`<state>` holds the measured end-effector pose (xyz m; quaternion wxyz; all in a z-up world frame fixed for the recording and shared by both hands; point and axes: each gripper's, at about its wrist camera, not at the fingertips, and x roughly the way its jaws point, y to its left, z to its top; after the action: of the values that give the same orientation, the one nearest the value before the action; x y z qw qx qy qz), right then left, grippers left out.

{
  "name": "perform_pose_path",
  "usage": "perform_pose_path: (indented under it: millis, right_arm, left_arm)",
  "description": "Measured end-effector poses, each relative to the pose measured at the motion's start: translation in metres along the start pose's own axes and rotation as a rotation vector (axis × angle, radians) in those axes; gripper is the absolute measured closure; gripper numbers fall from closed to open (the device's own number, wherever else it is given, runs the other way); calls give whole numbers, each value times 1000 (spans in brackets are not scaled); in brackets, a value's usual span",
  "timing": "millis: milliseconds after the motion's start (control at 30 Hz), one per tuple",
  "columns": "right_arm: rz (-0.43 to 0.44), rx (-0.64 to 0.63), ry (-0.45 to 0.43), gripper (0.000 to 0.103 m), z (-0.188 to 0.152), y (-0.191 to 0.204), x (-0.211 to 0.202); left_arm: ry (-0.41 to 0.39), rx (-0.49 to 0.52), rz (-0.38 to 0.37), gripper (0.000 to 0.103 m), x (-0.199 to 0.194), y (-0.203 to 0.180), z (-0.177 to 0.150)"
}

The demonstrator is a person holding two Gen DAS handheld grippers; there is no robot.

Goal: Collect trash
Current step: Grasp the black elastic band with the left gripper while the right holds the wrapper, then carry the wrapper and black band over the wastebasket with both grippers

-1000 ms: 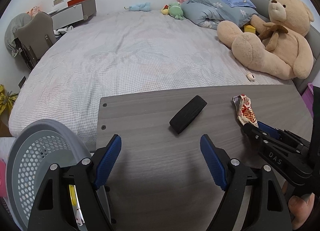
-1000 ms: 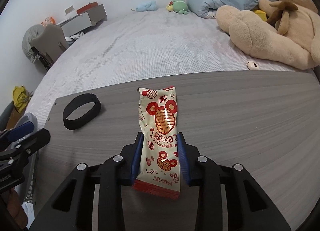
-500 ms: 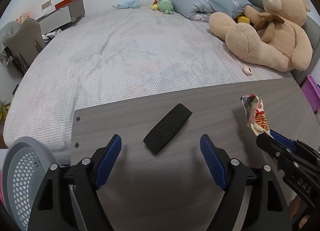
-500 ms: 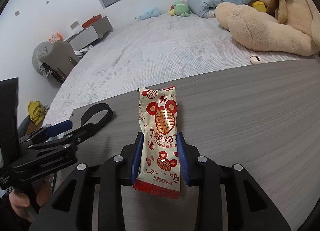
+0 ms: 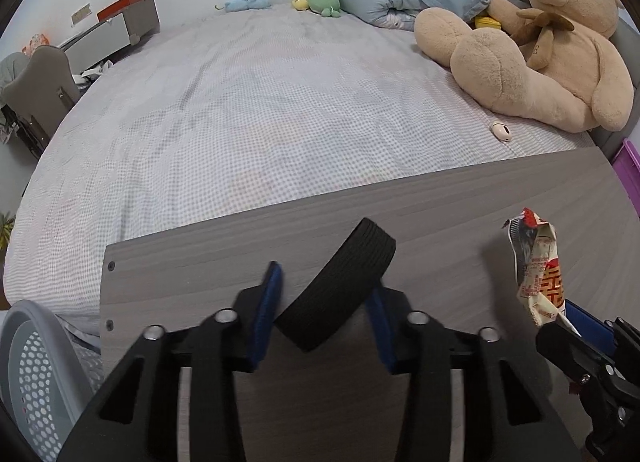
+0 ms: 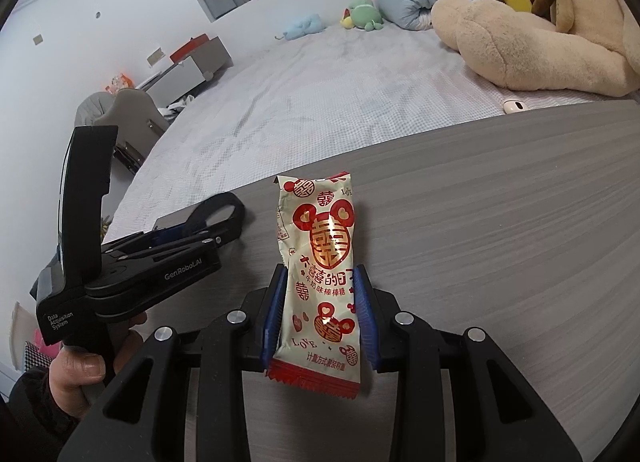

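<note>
Right gripper [image 6: 320,310] clamped on snack wrapper [image 6: 320,262] above the table [image 6: 500,221]; left gripper [image 5: 326,310] closing around black band [image 5: 340,294], contact unclear. Might pinch only one limp edge, letting it slip before the basket [image 5: 36,374]

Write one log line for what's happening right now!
left gripper: jaws closing round black band | right gripper: holds candy wrapper | bin: waiting
</note>
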<state>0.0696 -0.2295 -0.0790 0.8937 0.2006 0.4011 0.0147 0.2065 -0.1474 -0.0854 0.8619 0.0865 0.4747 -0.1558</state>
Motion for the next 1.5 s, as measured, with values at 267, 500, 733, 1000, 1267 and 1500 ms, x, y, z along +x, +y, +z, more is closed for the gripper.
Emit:
perform_pose_path:
  millis: [267, 500, 733, 1000, 1267, 1500]
  right_arm:
    - [8, 14, 2, 70, -5, -4, -1]
    - [28, -11, 10, 70, -9, 9, -8]
    - [80, -67, 14, 70, -15, 44, -15]
    - [163, -167, 32, 70, -23, 104, -15]
    - [258, -285, 69, 70, -33, 175, -6]
    - [329, -378, 117, 70, -46, 230, 9]
  left_arm:
    - [4, -29, -40, 85, -14, 0, -13]
    - [-27, -58, -44, 85, -49, 9, -36]
    - [-85, -113, -1, 85, -93, 39, -61]
    - [-135, -201, 68, 85, -137, 93, -92]
    - [-135, -294, 180, 85, -161, 158, -129]
    - [-115, -371, 224, 85, -170, 205, -157]
